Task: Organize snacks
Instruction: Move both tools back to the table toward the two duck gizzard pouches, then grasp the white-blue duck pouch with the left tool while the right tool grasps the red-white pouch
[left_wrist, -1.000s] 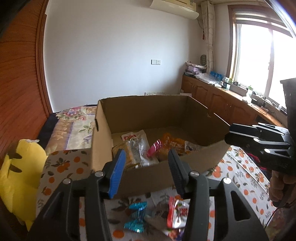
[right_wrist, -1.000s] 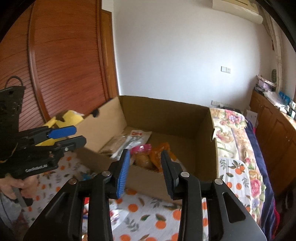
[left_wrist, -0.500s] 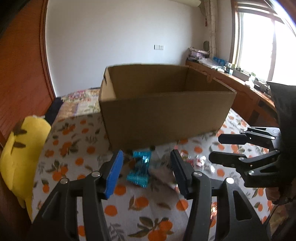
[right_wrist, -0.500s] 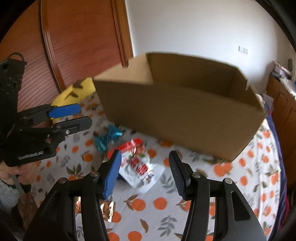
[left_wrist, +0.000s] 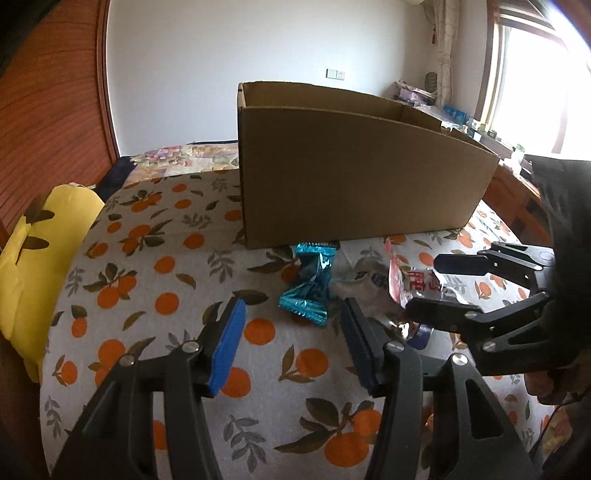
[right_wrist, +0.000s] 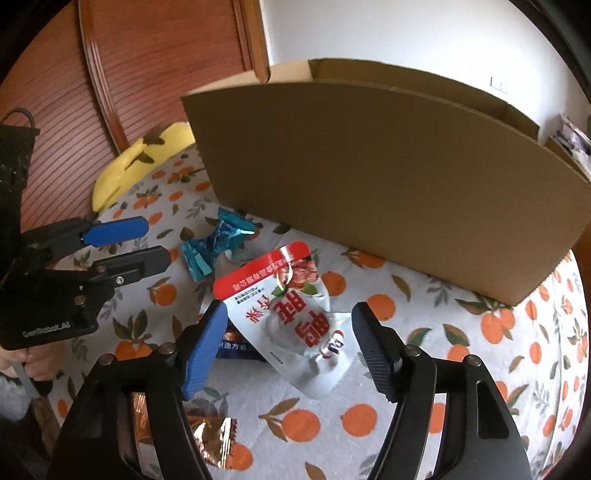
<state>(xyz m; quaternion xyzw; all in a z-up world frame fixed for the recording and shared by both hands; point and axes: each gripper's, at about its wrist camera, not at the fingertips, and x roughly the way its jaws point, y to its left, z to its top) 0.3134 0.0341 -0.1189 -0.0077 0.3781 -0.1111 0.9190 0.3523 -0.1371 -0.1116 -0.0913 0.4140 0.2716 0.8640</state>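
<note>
Both grippers agape, right gripper (right_wrist: 290, 343) just widening over red-white pouch (right_wrist: 291, 317), gold wrapper (right_wrist: 210, 439) perhaps foil, right view only

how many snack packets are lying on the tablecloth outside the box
4 visible. A teal wrapper lies near the cardboard box; a red-and-silver pouch sits beside it, overlapping a dark blue packet; a gold foil wrapper lies nearest. More may be hidden.

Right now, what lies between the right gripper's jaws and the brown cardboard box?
In the right wrist view, the silver-and-red snack pouch lies between the open right gripper and the brown cardboard box, on orange-print cloth.
</note>
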